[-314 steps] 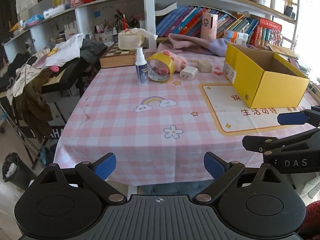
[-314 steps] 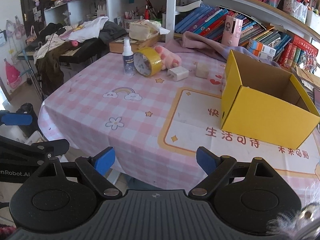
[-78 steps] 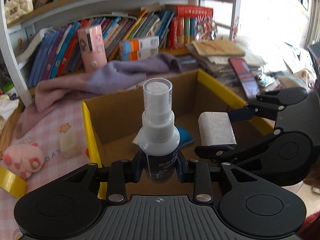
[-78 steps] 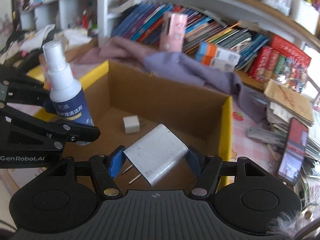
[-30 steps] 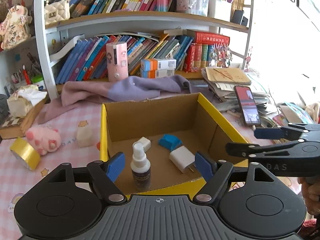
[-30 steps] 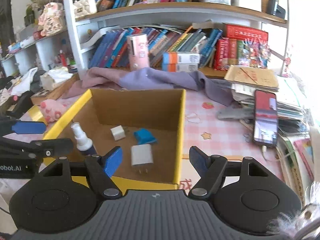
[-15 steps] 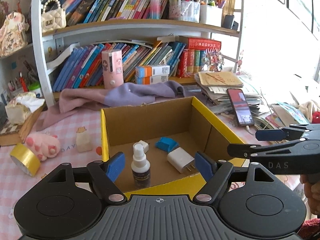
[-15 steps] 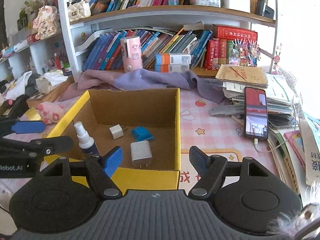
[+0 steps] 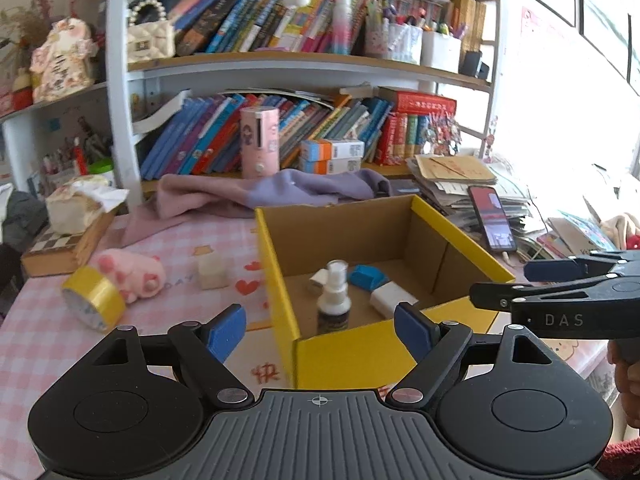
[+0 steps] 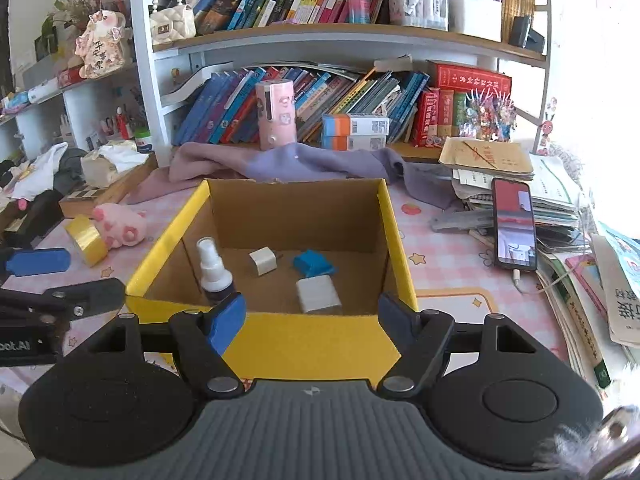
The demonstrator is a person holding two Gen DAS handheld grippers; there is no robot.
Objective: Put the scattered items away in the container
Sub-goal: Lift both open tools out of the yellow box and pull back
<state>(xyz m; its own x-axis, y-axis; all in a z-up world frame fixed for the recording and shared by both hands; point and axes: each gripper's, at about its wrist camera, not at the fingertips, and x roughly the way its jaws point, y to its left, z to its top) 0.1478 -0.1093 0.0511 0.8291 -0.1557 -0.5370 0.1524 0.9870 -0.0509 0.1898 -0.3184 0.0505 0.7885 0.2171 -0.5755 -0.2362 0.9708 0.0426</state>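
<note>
The yellow cardboard box stands on the pink checked tablecloth. Inside it a spray bottle stands upright beside a white charger, a small white cube plug and a blue item. Left of the box lie a yellow tape roll, a pink plush paw and a pale block. My left gripper hangs before the box, its jaws opening with nothing between them. My right gripper is open and empty too.
A purple cloth lies behind the box under shelves of books. A phone rests on stacked papers to the right. A tissue box on a chequered board sits at the far left.
Both grippers have drawn back from the box, which looks smaller and farther. More of the table on the left with the tape and the plush has come into the left wrist view.
</note>
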